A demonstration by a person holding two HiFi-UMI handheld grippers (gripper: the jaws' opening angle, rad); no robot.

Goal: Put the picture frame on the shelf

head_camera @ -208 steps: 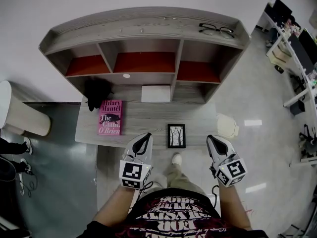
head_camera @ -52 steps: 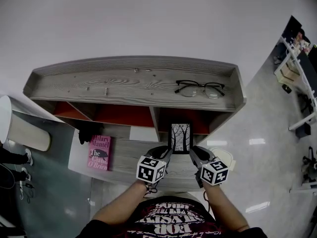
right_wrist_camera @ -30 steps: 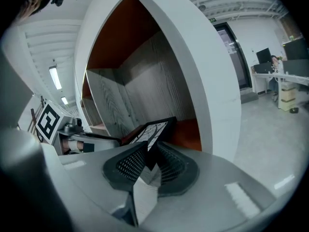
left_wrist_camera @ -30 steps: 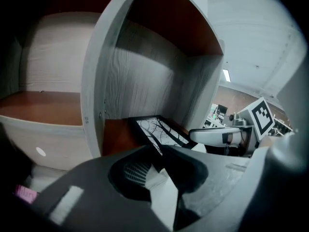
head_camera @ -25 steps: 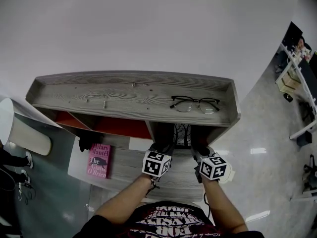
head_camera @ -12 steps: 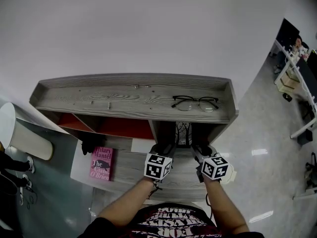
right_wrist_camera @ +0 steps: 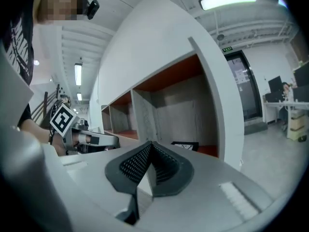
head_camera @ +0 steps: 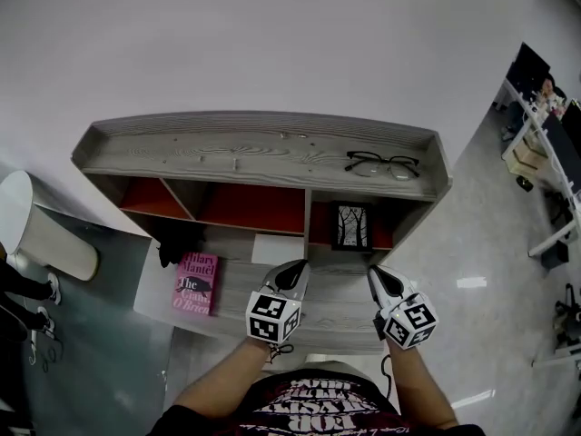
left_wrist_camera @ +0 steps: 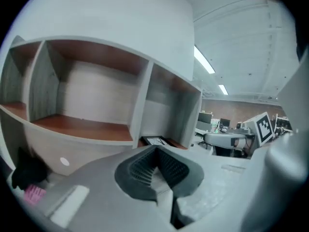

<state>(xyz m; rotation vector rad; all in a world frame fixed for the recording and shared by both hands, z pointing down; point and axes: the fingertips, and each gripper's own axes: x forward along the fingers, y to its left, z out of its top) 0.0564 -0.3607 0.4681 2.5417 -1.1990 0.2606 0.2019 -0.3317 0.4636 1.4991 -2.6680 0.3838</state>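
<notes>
Grey wood shelf (head_camera: 263,157) with red-floored compartments: the black picture frame (head_camera: 350,226) sits in the right compartment, apart from both claws. I hold the left gripper (head_camera: 292,275) and right gripper (head_camera: 378,278) over the near desk (head_camera: 336,312), each empty with jaws together, the right's having just closed. Glasses (head_camera: 381,164) lie on the shelf's top, right; a pink book (head_camera: 196,282) rests on the desk, left.

Bright, even indoor light fills every view. Ceiling strip lights (right_wrist_camera: 227,0) burn out white, and the floor (head_camera: 470,282) shows a glossy reflection. Wide-angle distortion bends the shelf (head_camera: 263,153), whose compartments lie shaded. Both gripper views are soft with dark corners.
</notes>
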